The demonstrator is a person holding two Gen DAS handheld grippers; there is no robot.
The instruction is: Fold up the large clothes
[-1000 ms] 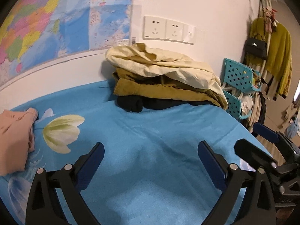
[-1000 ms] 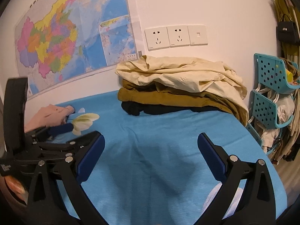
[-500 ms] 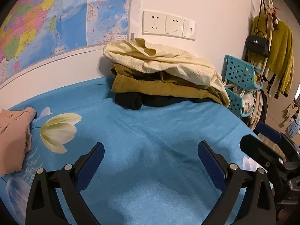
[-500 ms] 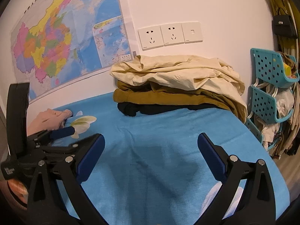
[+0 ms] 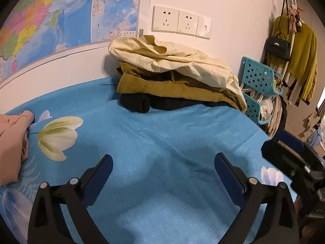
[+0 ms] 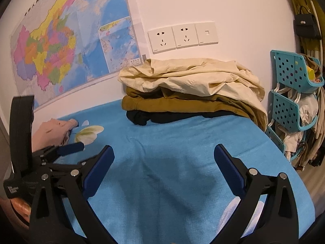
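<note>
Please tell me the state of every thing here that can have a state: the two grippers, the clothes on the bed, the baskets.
left gripper: open, holding nothing
right gripper: open, holding nothing
cream garment: loosely bunched, on top of the pile
mustard garment: folded, in the middle of the pile
black garment: at the bottom of the pile
pink garment: crumpled on the bed sheet
teal baskets: filled with items

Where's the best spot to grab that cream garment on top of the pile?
Probably the cream garment by its loose left front edge, where folds bulge out over the mustard layer. Come from the open bed side; the wall blocks the back. Both grippers, left and right, are open.
</note>
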